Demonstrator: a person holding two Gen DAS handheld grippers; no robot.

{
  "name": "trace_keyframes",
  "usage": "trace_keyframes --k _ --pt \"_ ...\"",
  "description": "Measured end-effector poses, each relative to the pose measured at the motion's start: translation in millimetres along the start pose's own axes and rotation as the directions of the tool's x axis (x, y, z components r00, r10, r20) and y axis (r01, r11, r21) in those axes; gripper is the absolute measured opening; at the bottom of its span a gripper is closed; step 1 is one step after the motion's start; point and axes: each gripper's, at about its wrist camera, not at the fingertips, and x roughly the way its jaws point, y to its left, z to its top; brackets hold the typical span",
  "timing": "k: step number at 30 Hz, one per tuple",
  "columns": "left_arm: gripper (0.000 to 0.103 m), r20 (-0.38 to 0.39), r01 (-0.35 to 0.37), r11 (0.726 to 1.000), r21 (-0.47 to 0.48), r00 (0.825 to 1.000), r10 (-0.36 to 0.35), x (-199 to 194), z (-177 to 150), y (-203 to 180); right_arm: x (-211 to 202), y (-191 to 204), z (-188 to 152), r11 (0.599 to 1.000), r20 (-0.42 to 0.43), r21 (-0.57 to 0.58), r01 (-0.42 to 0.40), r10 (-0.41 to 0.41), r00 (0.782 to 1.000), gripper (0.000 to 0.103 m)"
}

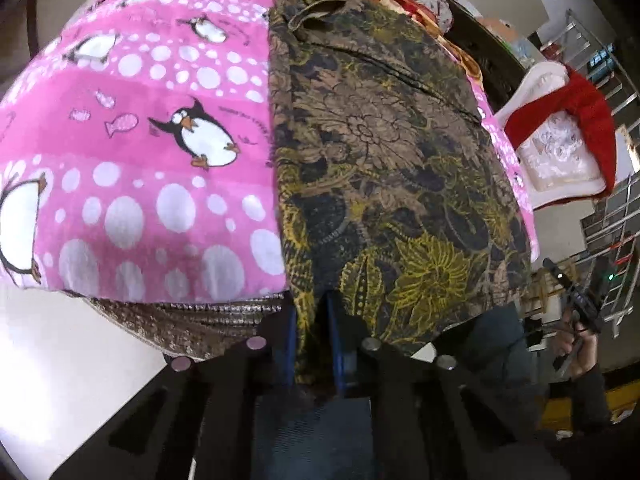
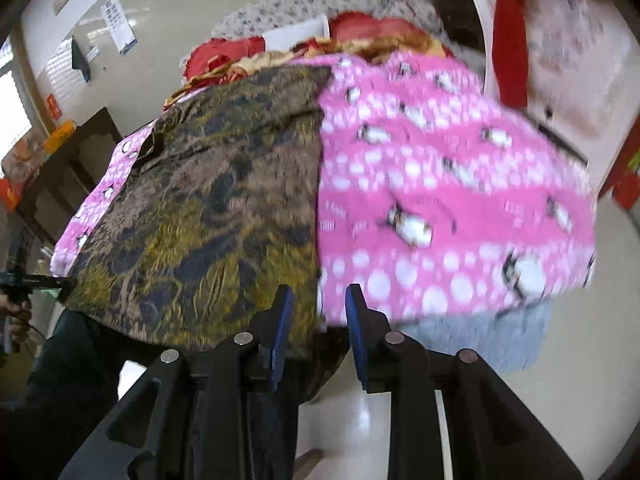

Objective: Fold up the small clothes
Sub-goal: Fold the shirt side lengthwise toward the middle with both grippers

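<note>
Patterned garment on penguin blanket, near hem in the grippers

The pink penguin blanket [image 1: 132, 152] carries the brown-and-yellow floral garment [image 1: 384, 168]; its near hem hangs between the left gripper's [image 1: 316, 340] blue pads, pinched narrow, while the right gripper [image 2: 318, 320] stands part-open at the garment's edge, gripping nothing clearly.

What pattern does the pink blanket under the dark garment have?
White dots, penguins and small fish on the pink blanket; clearest in the left wrist view.
</note>
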Motion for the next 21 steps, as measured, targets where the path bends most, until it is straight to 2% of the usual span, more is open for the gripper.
trace_keyframes --k 2,5,6,8,11,14,18,19,20,21 --pt "0.017 0.016 -0.032 0.998 0.048 0.999 0.032 0 -3 -9 7 -1 -4 0.999 -0.013 0.004 -0.035 0.035 0.999 0.030" --pt "0.026 0.033 -0.041 0.995 0.092 0.999 0.038 2 -6 -16 24 -9 -8 0.987 -0.034 0.037 -0.155 0.156 0.987 0.032" --pt "0.026 0.036 -0.045 0.993 0.106 0.998 0.041 3 -6 -17 28 -13 -10 0.984 -0.038 0.052 -0.172 0.174 0.984 0.032" --pt "0.026 0.046 -0.039 0.994 0.104 0.998 0.035 3 -7 -16 40 -26 -16 0.962 -0.044 0.110 -0.248 0.254 0.966 0.032" --pt "0.026 0.054 -0.029 0.997 0.078 0.998 0.025 4 -6 -13 49 -37 -20 0.947 -0.033 0.140 -0.288 0.295 0.955 0.033" --pt "0.017 0.056 -0.046 0.997 0.063 0.998 0.042 4 -5 -12 60 -42 -23 0.927 -0.034 0.157 -0.341 0.351 0.936 0.033" --pt "0.008 0.057 -0.029 0.999 0.033 0.998 0.027 2 -5 -10 72 -39 -32 0.878 -0.077 0.163 -0.449 0.465 0.882 0.033" --pt "0.007 0.056 -0.022 0.999 0.028 0.998 0.020 1 -6 -9 71 -36 -35 0.870 -0.088 0.151 -0.469 0.484 0.871 0.031" --pt "0.006 0.058 -0.019 0.999 0.027 0.998 0.017 0 -6 -10 67 -32 -36 0.868 -0.085 0.121 -0.482 0.493 0.866 0.017" --pt "0.006 0.062 -0.013 1.000 0.024 0.998 0.011 -2 -7 -10 61 -30 -36 0.873 -0.075 0.103 -0.476 0.484 0.872 0.008"
